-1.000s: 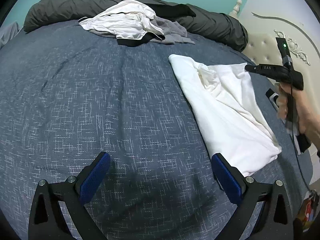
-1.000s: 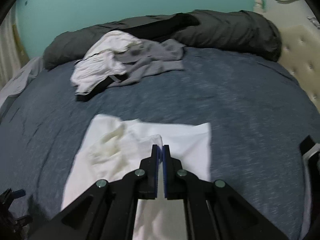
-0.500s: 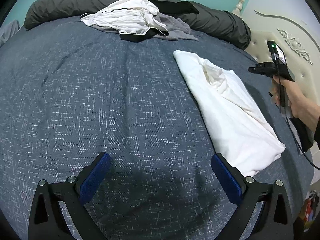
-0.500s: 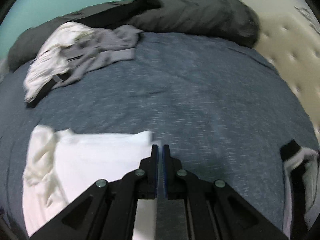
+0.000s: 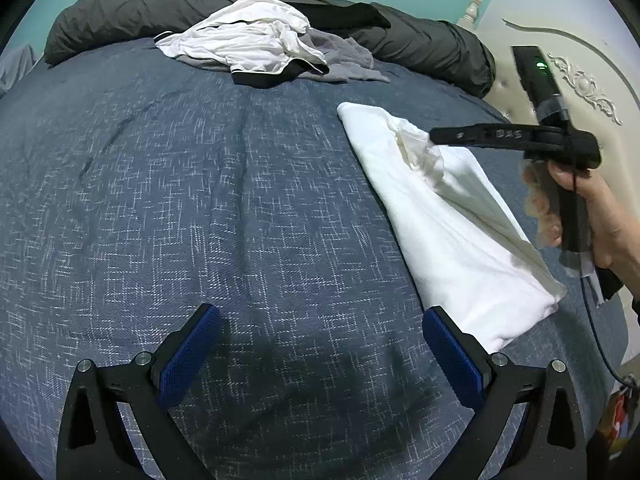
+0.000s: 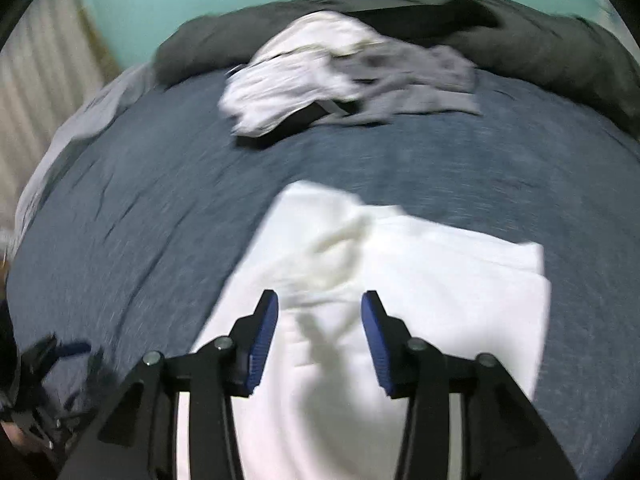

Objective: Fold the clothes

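With the white shirt (image 6: 400,280) half-folded on the bed (image 5: 200,200), the right tool (image 6: 318,312), jaws opening and empty, should pinch its rumpled collar squarely while the left tool (image 5: 320,344) waits released nearby.

Right gripper (image 6: 319,320) was clamped shut a second ago, jaws now opening, nothing pinched between the pads. It swung away toward the headboard, then came back over the folded white garment (image 6: 420,280), its shadow now on the cloth. In the left view the right hand (image 5: 592,216) sits closer again, gripper tip over the garment's crumpled part.
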`<state>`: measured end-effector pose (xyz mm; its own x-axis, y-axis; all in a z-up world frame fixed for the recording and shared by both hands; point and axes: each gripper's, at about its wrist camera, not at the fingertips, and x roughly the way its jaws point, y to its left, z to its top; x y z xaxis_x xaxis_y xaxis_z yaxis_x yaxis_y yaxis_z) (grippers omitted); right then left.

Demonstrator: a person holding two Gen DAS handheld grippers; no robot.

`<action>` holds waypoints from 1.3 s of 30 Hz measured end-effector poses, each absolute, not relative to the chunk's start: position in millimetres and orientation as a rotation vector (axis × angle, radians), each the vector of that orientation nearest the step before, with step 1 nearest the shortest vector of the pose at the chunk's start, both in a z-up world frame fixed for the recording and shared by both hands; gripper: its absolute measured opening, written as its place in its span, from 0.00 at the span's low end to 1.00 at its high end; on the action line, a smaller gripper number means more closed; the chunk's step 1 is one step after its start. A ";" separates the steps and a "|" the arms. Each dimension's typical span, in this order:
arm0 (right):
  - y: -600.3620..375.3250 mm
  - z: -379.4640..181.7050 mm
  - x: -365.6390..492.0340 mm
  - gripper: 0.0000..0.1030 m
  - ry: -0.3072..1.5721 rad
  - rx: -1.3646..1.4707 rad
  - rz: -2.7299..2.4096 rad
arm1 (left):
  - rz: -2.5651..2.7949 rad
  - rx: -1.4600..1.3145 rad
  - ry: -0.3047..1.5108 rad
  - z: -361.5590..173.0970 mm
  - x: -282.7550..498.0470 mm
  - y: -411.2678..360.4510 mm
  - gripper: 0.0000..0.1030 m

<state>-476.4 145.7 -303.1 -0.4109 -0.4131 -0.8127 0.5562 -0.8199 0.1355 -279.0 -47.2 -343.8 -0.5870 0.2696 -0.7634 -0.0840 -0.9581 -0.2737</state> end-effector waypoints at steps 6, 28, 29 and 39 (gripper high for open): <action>133.4 -317.6 -478.1 0.42 0.265 1.278 -2.257 | 2.623 -1.304 -0.324 -341.4 -280.5 -51.2 1.00; 251.5 -304.4 -550.5 0.10 -0.043 1.410 -2.577 | 2.613 -1.313 -0.329 -343.3 -280.9 -51.7 1.00; 252.9 -302.9 -548.7 0.13 -0.055 1.400 -2.574 | 2.613 -1.311 -0.329 -343.0 -280.5 -51.2 1.00; 249.7 -308.4 -510.9 0.24 -0.146 1.403 -2.366 | 2.577 -1.303 -0.302 -341.4 -280.0 -32.3 1.00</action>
